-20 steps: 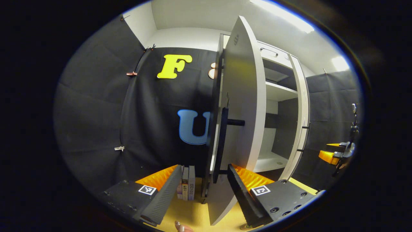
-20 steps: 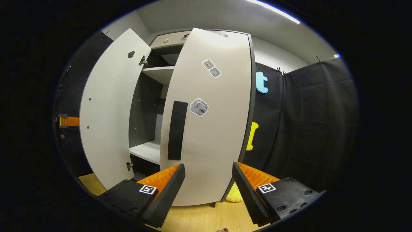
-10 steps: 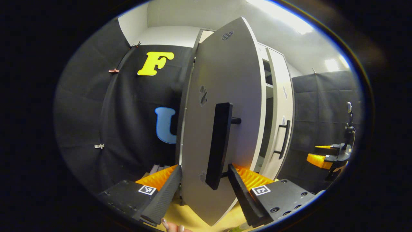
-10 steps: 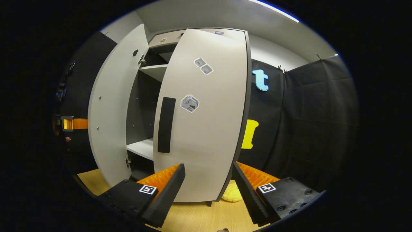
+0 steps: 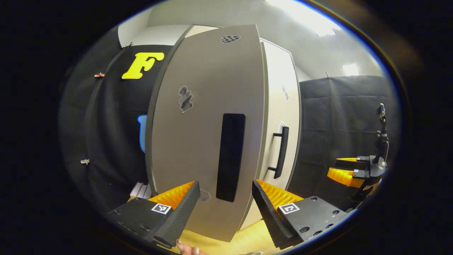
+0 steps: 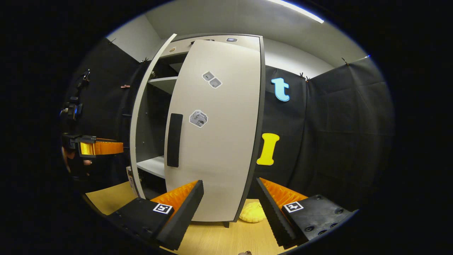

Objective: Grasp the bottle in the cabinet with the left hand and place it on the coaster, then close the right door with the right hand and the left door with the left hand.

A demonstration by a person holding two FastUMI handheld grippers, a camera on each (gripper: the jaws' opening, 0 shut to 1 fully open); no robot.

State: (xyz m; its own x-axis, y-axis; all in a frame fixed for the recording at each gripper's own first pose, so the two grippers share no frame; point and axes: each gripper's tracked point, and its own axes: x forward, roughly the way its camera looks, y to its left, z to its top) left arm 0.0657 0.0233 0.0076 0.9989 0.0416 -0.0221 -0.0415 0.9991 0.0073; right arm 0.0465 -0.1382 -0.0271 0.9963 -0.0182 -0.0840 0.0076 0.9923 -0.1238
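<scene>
Left claw (image 5: 224, 198): jaws wide apart, empty, facing the left door (image 5: 205, 134), judged nearly shut. Right door (image 6: 216, 134): looks closed; right claw (image 6: 229, 202) spread open, holding nothing. Bottle and coaster: location cannot be told; wooden worktop (image 6: 219, 237) underfoot, black cloth walls (image 6: 339, 141) around.

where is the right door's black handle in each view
Left gripper view: the right door's handle is right of centre, a side-on bar on the far door, just past the left door.
Right gripper view: the right door's handle is left of centre, face-on, near that door's left edge.
Shared landmark: the left door, broad and central in the left gripper view, a thin edge-on strip in the right gripper view.
</scene>
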